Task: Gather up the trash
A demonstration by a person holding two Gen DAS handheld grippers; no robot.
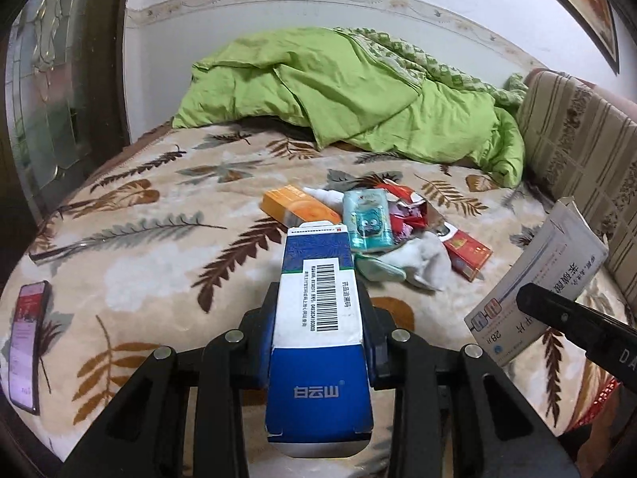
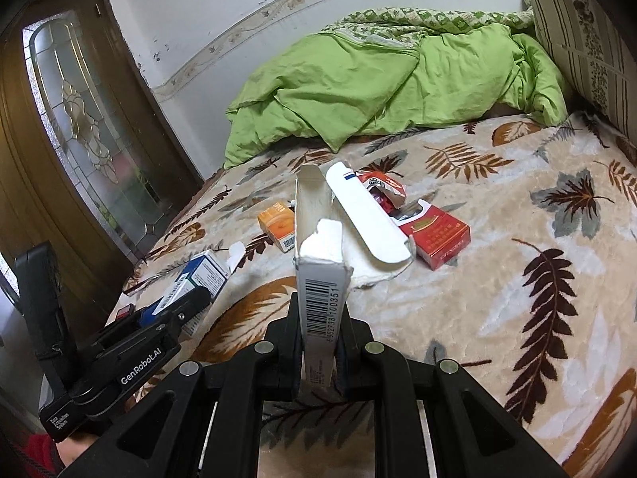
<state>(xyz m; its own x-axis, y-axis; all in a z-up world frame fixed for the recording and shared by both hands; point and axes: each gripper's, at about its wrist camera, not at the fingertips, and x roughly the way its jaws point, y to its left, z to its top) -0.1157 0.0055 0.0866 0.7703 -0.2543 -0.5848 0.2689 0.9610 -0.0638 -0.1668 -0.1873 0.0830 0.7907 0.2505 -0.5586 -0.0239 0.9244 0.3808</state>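
We held a blue box (image 1: 318, 318) clamped in the left gripper (image 1: 316, 310), a white carton (image 2: 320, 279) pinched in the right gripper (image 2: 320, 318); next came binning them, then the litter pile (image 1: 382, 231) at twelve o'clock.

left gripper (image 1: 318, 310) pitched down, jaws clamped on the sides of a blue-and-white box (image 1: 318, 318), box lying flat between the fingers. right gripper (image 2: 318, 318) also angled down, jaws pinched on a thin white carton (image 2: 318, 279) held on edge. left gripper sits near-left of the right gripper, well apart.
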